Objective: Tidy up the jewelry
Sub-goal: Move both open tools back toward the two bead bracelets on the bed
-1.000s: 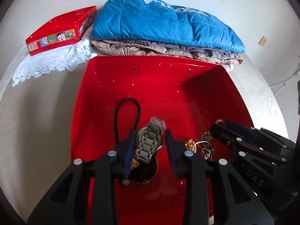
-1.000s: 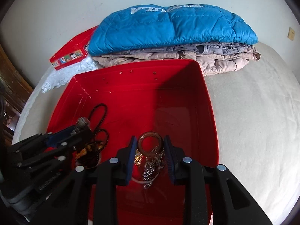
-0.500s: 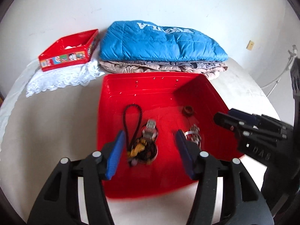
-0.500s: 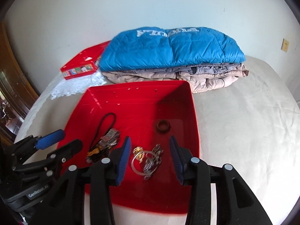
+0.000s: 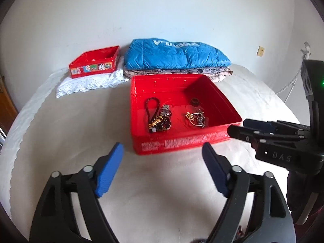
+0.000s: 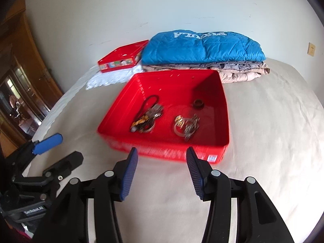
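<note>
Both grippers, left gripper and right gripper, are hovering wide open and empty just before the red tray, where the jewelry is lying in two small heaps, apparently sorted

Both tongs are black, triangular-framed, with ribbed blue pads and silver screw heads: left tongs, right tongs lettered "DAS" in white.
</note>
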{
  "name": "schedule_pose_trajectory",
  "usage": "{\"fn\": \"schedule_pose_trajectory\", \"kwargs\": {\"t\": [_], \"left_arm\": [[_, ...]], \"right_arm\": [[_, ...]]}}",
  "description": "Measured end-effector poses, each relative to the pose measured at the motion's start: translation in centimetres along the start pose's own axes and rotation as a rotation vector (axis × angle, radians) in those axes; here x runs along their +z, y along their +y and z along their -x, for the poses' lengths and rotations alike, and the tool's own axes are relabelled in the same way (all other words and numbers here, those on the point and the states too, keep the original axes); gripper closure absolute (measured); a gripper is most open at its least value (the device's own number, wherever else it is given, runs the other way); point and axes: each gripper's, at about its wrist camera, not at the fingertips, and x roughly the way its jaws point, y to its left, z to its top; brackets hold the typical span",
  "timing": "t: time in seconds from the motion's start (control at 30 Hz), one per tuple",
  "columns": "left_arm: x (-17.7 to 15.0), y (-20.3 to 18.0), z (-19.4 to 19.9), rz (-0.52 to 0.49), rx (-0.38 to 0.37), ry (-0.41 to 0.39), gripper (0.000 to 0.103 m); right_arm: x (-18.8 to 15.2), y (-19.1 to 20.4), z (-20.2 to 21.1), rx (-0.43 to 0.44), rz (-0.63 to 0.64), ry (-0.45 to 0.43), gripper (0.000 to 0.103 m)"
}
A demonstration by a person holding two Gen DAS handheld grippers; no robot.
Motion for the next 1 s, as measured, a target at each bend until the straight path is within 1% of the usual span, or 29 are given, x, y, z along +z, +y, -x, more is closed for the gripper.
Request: {"fn": "schedule_pose_trajectory", "kwargs": {"t": [0.07,0.13,0.23,0.33,0.53,0.63,0.8,1.0], "left_arm": [[-1.1,-0.1,1.5,-0.005,0.001,-0.021,0.019],[-2.1,-0.4,2.8,-0.01,-0.002,-0.032,0.015],[-3.6,-0.4,4.3,-0.009,-0.001,-0.051,0.014],[-5.0,0.0,5.2,0.01,0.001,-0.042,0.013],[-7.9,0.9,5.5,0.037,0.009,0.027,0.013],[-9.2,1.3,5.2,0.044,0.016,0.058,0.013],[-10.8,1.9,4.6,0.067,0.018,0.11,0.012],[-12.3,2.7,4.3,0.092,0.028,0.142,0.011]], "right_arm": [[-1.1,0.3,0.9,0.018,-0.003,0.0,0.049],[-2.4,0.8,1.9,0.03,-0.001,-0.006,0.048],[-4.2,1.1,3.3,0.037,0.002,-0.022,0.046],[-6.4,1.4,4.3,0.038,-0.003,-0.02,0.045],[-10.1,1.7,5.0,0.032,-0.002,0.032,0.044],[-11.4,1.7,5.0,0.029,-0.005,0.055,0.044],[-13.2,1.6,4.9,0.033,-0.01,0.088,0.043],[-14.5,1.4,4.9,0.036,-0.017,0.111,0.043]]}}
